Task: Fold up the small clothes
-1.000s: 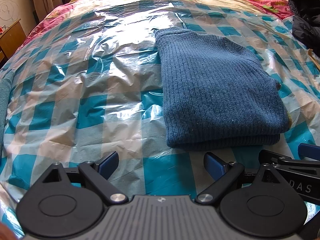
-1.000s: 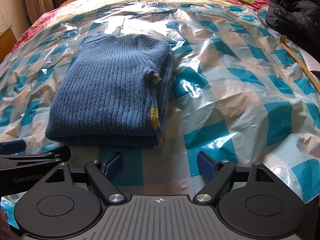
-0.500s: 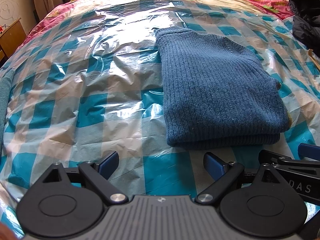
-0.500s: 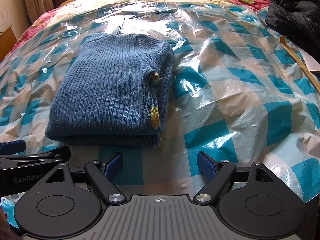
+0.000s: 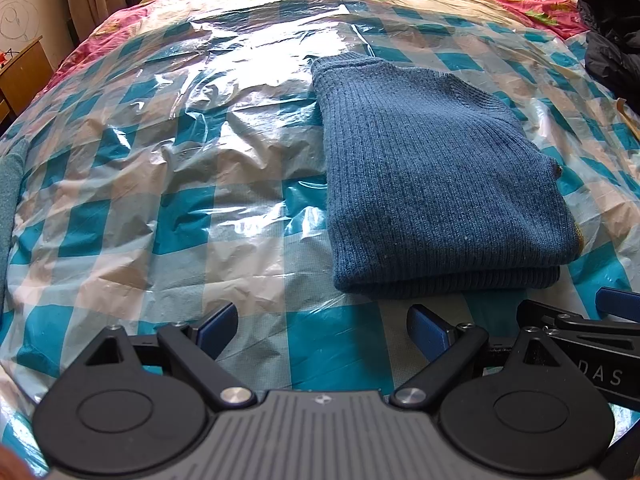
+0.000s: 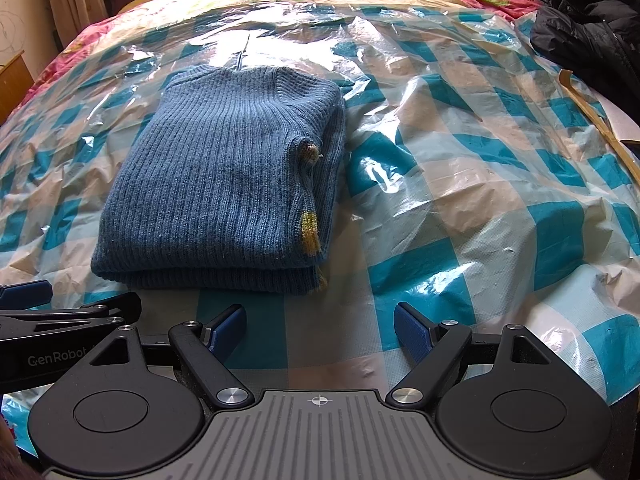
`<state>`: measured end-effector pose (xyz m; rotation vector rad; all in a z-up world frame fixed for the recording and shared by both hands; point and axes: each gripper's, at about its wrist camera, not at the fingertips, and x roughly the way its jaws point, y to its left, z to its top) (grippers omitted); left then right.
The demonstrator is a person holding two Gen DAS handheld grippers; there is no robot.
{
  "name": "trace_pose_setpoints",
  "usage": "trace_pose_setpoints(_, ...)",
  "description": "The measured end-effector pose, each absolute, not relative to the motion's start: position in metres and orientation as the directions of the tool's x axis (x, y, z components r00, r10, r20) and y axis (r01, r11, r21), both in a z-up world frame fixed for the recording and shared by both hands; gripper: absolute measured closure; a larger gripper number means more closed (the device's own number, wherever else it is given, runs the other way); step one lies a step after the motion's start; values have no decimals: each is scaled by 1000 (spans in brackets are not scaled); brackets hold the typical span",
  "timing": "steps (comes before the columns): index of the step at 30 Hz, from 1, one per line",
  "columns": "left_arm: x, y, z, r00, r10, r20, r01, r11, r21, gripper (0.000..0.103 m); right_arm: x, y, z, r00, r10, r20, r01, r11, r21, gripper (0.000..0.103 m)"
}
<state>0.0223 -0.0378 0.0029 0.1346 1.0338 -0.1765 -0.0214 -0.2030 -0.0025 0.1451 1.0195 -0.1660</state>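
A blue ribbed knit sweater [image 5: 436,176] [image 6: 224,176] lies folded into a neat rectangle on the bed, with small yellow patches along its right edge. My left gripper [image 5: 322,330] hovers just in front of its near left corner, open, with nothing between its blue pads. My right gripper [image 6: 320,330] hangs open in front of the sweater's near right corner, also holding nothing. Each gripper shows at the edge of the other's view.
The bed is covered by a crinkled clear plastic sheet over a teal and white checked cloth [image 5: 172,208] [image 6: 480,184]. A black jacket [image 6: 588,24] [image 5: 612,40] lies at the far right. A wooden cabinet [image 5: 20,68] stands at the far left, with a curtain behind it.
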Motion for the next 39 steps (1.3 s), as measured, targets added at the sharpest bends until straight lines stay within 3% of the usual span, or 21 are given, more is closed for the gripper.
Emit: trace_pose_setpoints(39,24,-38,2,498,-72,-864,200,979,34,8,-20,-201,-3,507,-64,-860,197,979,43,20)
